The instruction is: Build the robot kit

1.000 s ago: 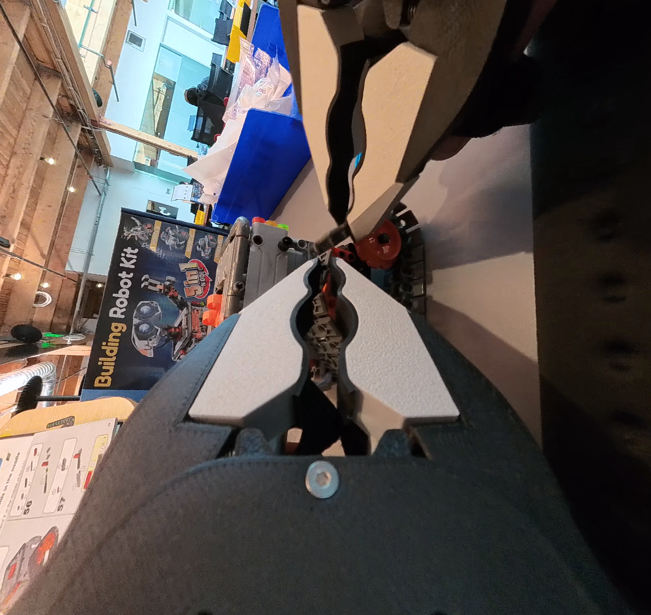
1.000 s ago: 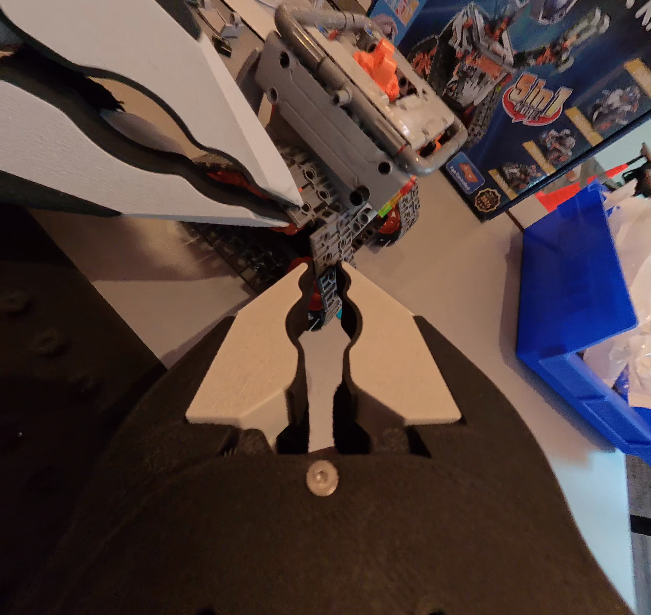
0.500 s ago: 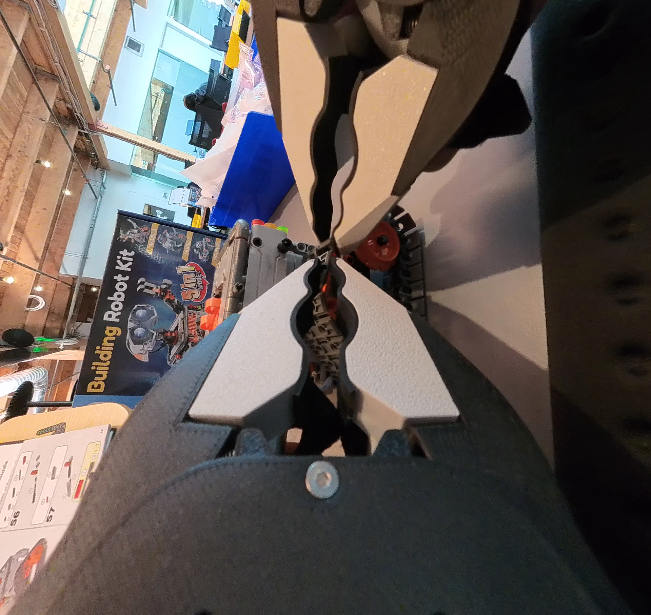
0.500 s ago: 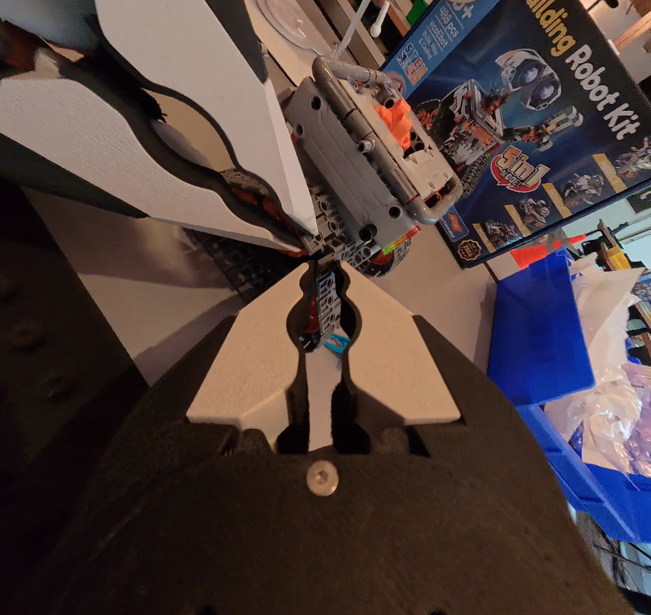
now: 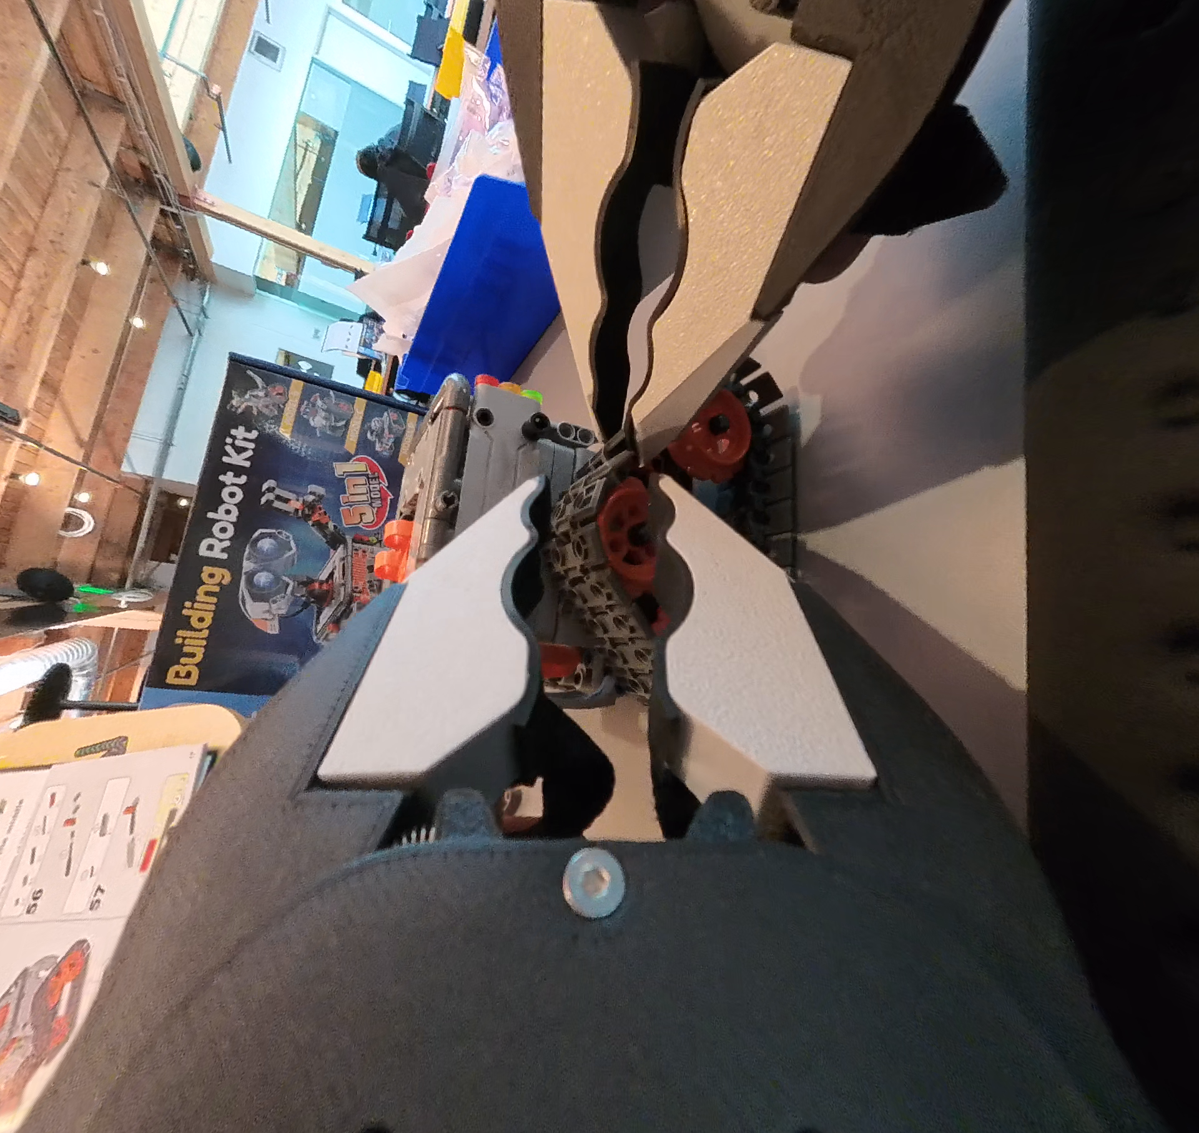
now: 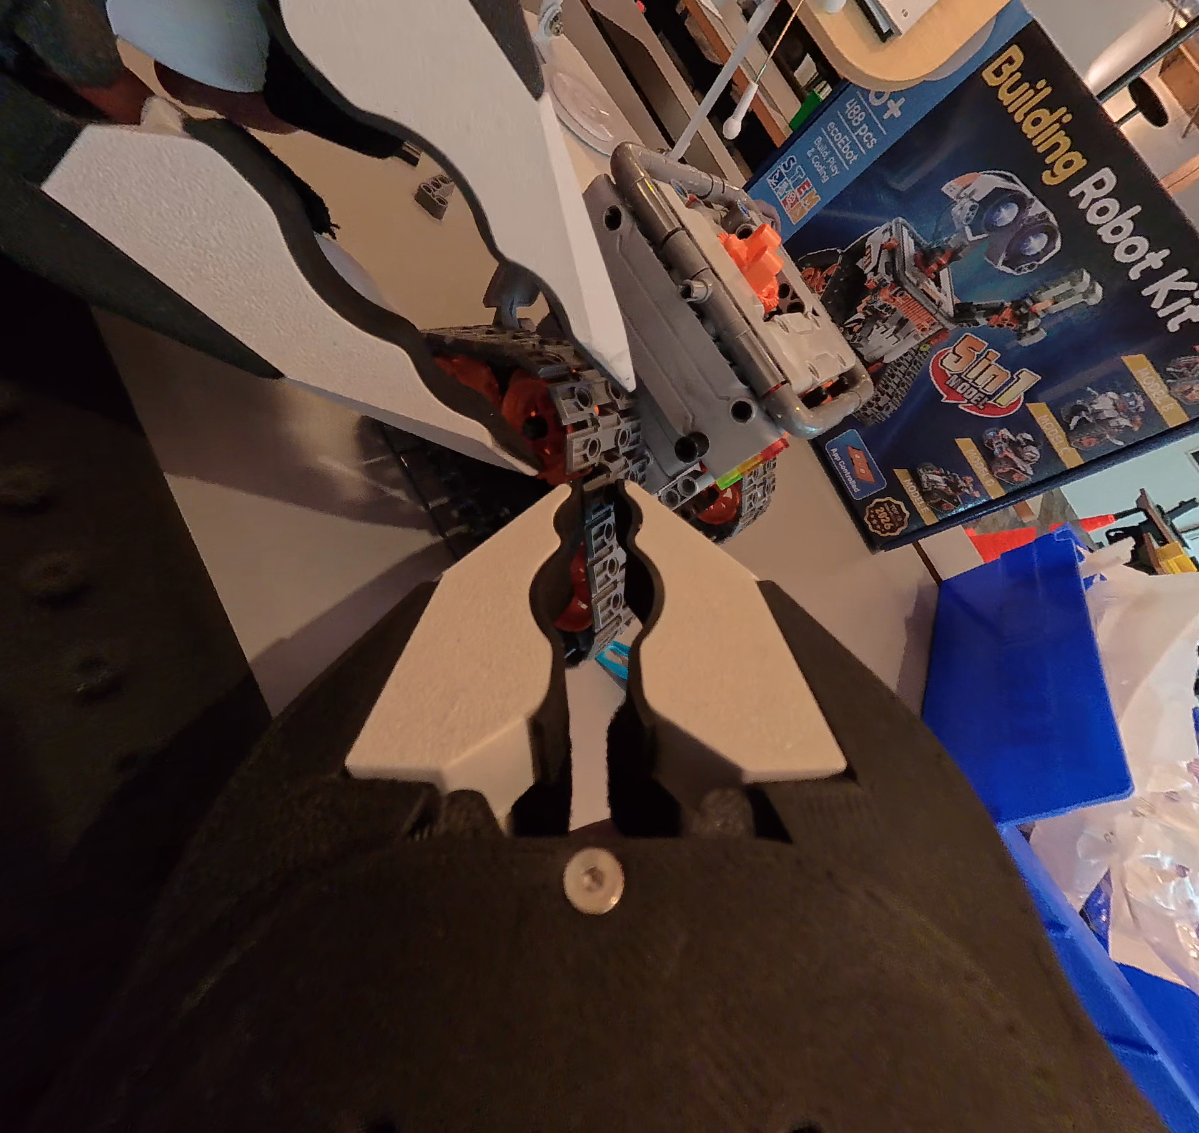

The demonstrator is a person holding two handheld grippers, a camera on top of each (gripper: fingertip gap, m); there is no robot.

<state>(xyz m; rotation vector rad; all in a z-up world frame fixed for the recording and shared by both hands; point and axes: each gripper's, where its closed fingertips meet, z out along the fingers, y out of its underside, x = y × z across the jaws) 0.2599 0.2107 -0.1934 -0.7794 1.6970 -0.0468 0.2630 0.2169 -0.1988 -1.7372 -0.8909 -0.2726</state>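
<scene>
Both claws are meeting at the grey brick-built tracked robot sitting on the pale table. The left gripper is standing apart around a red wheel and its grey track links, while the right gripper is clamping a strip of grey track. A dark blue kit box and a blue bin are sitting close behind.

I see a grey brick-built vehicle with red wheels, grey linked track and orange top piece; dark blue box with yellow lettering; blue bin; pale table.
</scene>
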